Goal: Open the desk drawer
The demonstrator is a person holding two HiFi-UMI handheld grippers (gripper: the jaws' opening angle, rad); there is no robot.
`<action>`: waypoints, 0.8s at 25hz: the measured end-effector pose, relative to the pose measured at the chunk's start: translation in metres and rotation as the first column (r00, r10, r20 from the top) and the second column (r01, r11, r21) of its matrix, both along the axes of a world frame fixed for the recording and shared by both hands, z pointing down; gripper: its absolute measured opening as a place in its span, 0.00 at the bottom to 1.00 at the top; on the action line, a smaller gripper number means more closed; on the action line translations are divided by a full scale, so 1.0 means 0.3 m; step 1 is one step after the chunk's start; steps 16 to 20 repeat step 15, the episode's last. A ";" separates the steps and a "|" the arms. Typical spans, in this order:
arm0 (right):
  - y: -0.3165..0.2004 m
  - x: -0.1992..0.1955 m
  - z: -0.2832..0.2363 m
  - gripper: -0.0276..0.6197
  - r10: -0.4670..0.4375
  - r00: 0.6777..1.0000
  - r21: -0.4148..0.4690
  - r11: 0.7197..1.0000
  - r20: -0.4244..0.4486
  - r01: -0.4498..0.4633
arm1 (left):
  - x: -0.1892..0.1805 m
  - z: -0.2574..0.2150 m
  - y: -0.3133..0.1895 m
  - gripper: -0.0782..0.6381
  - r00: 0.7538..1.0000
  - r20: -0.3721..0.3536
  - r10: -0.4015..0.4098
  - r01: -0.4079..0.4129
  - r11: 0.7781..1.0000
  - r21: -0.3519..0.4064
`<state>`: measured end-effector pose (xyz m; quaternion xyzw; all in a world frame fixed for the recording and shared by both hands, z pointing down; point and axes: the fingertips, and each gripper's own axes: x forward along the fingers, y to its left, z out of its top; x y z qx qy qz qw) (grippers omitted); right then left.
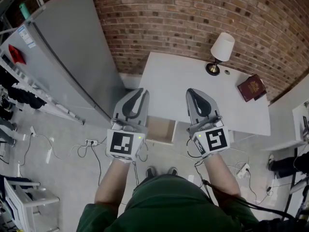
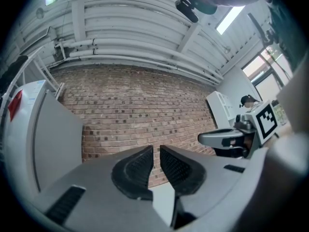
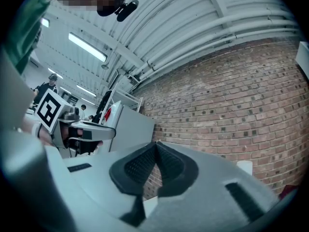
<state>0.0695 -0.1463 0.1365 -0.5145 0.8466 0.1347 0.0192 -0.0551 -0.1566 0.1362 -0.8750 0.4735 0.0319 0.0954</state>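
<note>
The white desk (image 1: 193, 76) stands against the brick wall. Its drawer (image 1: 161, 130) is pulled out at the near left side and shows a bare wooden inside. I hold both grippers up in front of me, above the drawer and the desk's front edge, pointing at the wall. My left gripper (image 1: 141, 91) (image 2: 156, 148) has a narrow gap between its pads and holds nothing. My right gripper (image 1: 189, 91) (image 3: 155, 144) has its pads pressed together, also with nothing held. Neither gripper touches the drawer.
A table lamp (image 1: 222, 50) with a white shade and a dark red book (image 1: 251, 87) sit on the desk's far right. A tall grey cabinet (image 1: 63, 52) stands left of the desk. A power strip (image 1: 91, 142) and cables lie on the floor.
</note>
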 end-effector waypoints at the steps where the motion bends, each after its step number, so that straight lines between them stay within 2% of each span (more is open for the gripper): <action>1: 0.000 0.001 0.003 0.04 -0.001 1.000 -0.002 1.000 0.000 0.001 | 0.002 0.001 0.001 0.17 1.000 0.000 -0.001 0.001 1.000 -0.005; 5: -0.002 0.017 0.009 0.04 -0.006 1.000 -0.003 1.000 0.007 0.006 | 0.017 -0.014 0.001 0.17 1.000 -0.018 -0.014 0.014 1.000 0.000; 20: -0.007 0.070 0.022 0.04 -0.006 1.000 -0.009 1.000 0.022 0.006 | 0.060 0.008 -0.002 0.17 1.000 -0.013 -0.018 0.018 1.000 -0.002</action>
